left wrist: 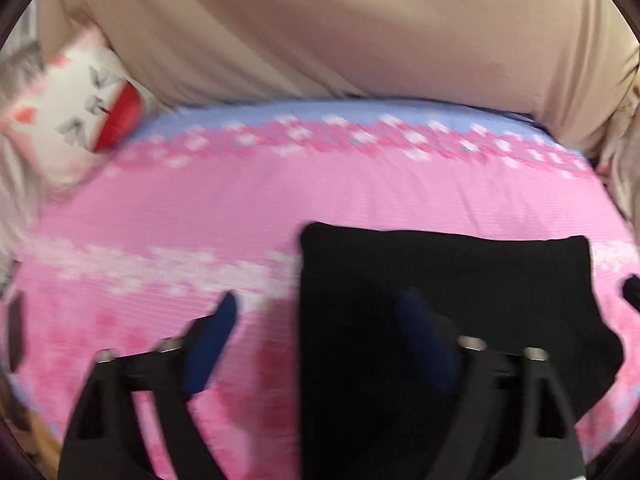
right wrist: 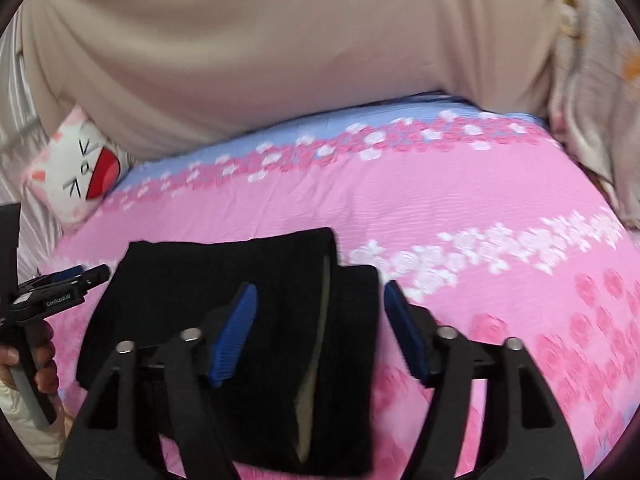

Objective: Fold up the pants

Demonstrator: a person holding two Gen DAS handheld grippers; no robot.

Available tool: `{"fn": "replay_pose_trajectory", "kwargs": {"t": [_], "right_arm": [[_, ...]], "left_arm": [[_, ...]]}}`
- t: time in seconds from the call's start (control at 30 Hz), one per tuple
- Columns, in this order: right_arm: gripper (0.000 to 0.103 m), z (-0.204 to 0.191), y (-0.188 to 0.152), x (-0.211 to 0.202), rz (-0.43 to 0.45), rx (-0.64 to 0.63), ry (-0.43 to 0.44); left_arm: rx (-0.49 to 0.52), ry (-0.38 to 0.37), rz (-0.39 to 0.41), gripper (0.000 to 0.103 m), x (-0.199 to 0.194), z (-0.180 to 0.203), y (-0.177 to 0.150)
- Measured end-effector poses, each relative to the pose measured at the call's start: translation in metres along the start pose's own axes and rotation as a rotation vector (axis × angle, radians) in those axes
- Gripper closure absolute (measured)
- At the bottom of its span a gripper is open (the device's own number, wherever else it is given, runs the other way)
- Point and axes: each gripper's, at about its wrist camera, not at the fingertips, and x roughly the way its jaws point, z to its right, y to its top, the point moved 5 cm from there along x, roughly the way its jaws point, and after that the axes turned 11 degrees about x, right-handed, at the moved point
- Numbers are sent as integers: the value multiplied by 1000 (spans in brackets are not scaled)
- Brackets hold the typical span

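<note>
- Bed (right wrist: 460, 216): I see it covered by a pink sheet with bands of white and darker pink flowers and a blue strip along its far edge. A beige padded headboard (right wrist: 260, 60) rises behind that edge.
- Pants (right wrist: 248, 320): black, folded into a compact stack, lying flat on the bed toward its near edge. In the right wrist view a paler inner layer shows along one fold line. In the left wrist view the stack (left wrist: 440, 300) looks like a dark rectangle; that picture is blurred.
- Pillow (right wrist: 80, 168): white, with a cartoon face and a red mouth, at the bed's far left corner, leaning against the headboard.
- Right tool (right wrist: 320, 332): my jaws stand wide apart above the right part of the stack; the blue pads press on nothing.
- Left tool (left wrist: 320, 320): jaws wide, one finger over the pink sheet, the other over the pants; nothing held. From the right wrist view it (right wrist: 76, 276) sits at the stack's left edge, gripped by a hand (right wrist: 36, 360).
</note>
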Motion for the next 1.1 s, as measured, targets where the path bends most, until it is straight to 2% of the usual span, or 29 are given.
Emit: {"fn": "replay_pose_trajectory", "kwargs": {"t": [0.07, 0.13, 0.23, 0.37, 0.9, 1.0, 1.1], "right_arm": [[33, 10, -4, -3, -13, 22, -47], [33, 16, -7, 3, -34, 48, -56], [26, 22, -19, 2, -70, 79, -34], [25, 21, -29, 9, -103, 94, -12], [25, 16, -42, 5, -121, 101, -1], [24, 16, -43, 3, -125, 111, 10], [23, 19, -46, 5, -156, 159, 64]], "left_arm": [[8, 35, -19, 16, -4, -6, -7], [11, 58, -46, 16, -2, -10, -15], [9, 84, -77, 16, 3, -15, -28], [3, 68, -121, 16, 7, -16, -45], [34, 104, -121, 16, -1, -12, -59], [23, 77, -126, 16, -4, -12, -63], [-45, -72, -158, 16, -2, -14, -72]]}}
